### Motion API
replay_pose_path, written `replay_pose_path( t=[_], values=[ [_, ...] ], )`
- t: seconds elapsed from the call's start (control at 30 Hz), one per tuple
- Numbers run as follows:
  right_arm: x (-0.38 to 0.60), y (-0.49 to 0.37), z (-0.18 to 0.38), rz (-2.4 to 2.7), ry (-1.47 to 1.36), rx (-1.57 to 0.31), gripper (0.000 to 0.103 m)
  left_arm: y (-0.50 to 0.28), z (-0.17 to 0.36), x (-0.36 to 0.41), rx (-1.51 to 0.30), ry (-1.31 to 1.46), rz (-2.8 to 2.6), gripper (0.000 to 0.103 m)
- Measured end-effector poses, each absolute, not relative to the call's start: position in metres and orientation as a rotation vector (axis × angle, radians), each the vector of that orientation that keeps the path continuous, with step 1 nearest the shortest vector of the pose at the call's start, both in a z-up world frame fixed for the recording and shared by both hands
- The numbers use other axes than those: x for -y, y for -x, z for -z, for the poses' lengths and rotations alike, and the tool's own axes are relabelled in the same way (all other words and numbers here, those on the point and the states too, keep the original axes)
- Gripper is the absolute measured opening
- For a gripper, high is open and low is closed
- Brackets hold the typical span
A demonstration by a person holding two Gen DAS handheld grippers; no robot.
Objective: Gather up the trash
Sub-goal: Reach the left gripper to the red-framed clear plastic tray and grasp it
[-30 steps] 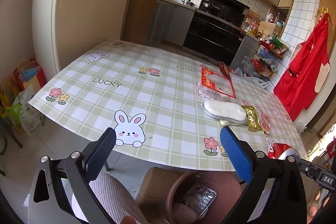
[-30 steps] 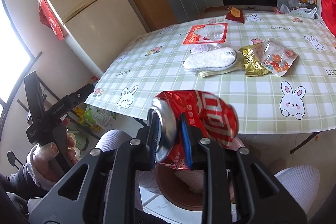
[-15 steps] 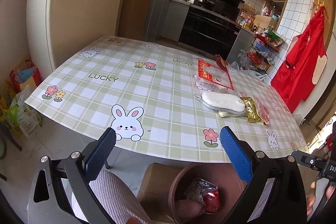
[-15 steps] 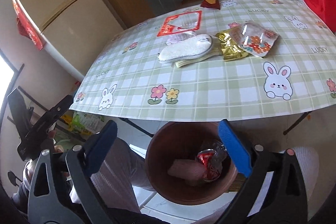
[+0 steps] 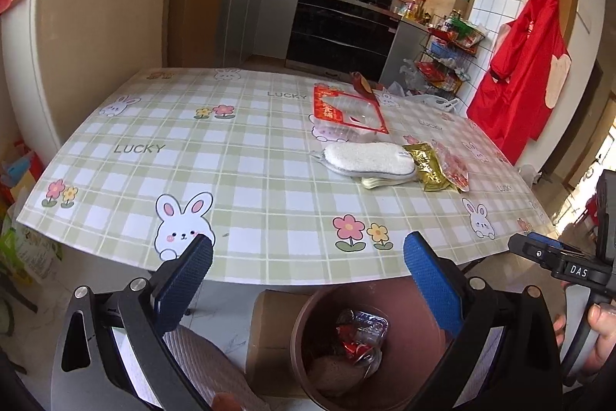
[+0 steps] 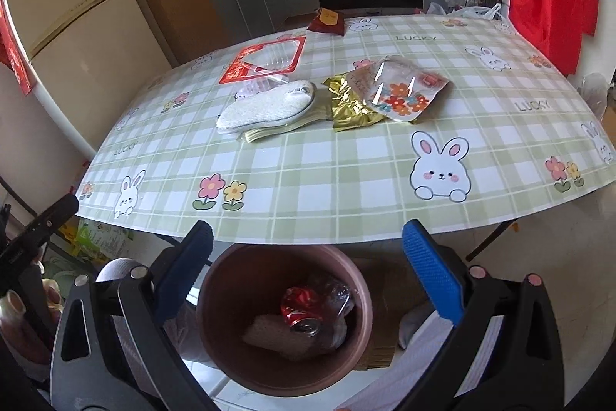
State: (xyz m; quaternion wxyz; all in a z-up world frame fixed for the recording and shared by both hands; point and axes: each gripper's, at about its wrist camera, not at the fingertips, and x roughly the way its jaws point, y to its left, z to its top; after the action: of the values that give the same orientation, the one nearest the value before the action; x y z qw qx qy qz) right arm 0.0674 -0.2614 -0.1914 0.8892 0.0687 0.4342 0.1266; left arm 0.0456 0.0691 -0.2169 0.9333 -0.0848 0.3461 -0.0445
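A brown bin [image 6: 358, 299] stands on the floor below the table's near edge; it also shows in the left wrist view [image 5: 304, 326]. A crushed red can [image 6: 300, 307] lies in it with other trash. My right gripper [image 6: 306, 245] is open and empty above the bin. My left gripper [image 5: 306, 257] is open and empty near the table edge. On the table [image 6: 308, 172] lie a white insole [image 6: 265, 106], a gold wrapper [image 6: 346, 103], a flowered clear bag [image 6: 400, 91], a red-framed plastic tray [image 6: 265, 58] and a dark red packet [image 6: 327, 20].
A fridge [image 5: 96, 26] stands left of the table. Kitchen cabinets and an oven [image 5: 338, 29] are behind it. A red apron [image 5: 527, 64] hangs on the right wall. Bags [image 5: 23, 237] lie on the floor at left. A cardboard piece [image 5: 269, 330] lies by the bin.
My right gripper opened and let go of the red can, which dropped into the bin. Both grippers have shifted slightly toward the table.
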Motion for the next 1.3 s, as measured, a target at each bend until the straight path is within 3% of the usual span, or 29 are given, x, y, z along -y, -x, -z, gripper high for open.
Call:
replay_pose_path(
  t=[0.23,0.43,0.47,0.53,0.77,0.93,1.2,1.3],
  values=[
    [0.284,-0.09,0.187,-0.189,-0.135,-0.847,0.097,-0.096,0.214,-0.038,-0.727,0.013,0.207,0.097],
    [0.293,-0.11,0.186,-0.144,-0.056,-0.801,0.097,-0.153,0.218,-0.045,-0.795,0.154,0.235,0.096],
    [0.294,-0.113,0.188,-0.133,-0.048,-0.802,0.097,-0.163,0.218,-0.046,-0.801,0.164,0.226,0.092],
    [0.297,-0.122,0.191,-0.112,-0.038,-0.8,0.097,-0.185,0.219,-0.046,-0.836,0.197,0.231,0.071],
    [0.311,-0.153,0.204,-0.109,-0.072,-0.818,0.097,-0.271,0.235,-0.06,-0.911,0.425,0.213,0.056],
    [0.321,-0.18,0.217,-0.107,-0.112,-0.858,0.097,-0.328,0.253,-0.053,-0.946,0.514,0.241,0.058],
    [0.328,-0.221,0.23,-0.112,-0.155,-0.88,0.097,-0.381,0.28,-0.05,-0.969,0.555,0.179,0.077],
    [0.325,-0.237,0.231,-0.13,-0.151,-0.892,0.097,-0.392,0.29,-0.052,-0.988,0.557,0.176,0.08]
  ],
)
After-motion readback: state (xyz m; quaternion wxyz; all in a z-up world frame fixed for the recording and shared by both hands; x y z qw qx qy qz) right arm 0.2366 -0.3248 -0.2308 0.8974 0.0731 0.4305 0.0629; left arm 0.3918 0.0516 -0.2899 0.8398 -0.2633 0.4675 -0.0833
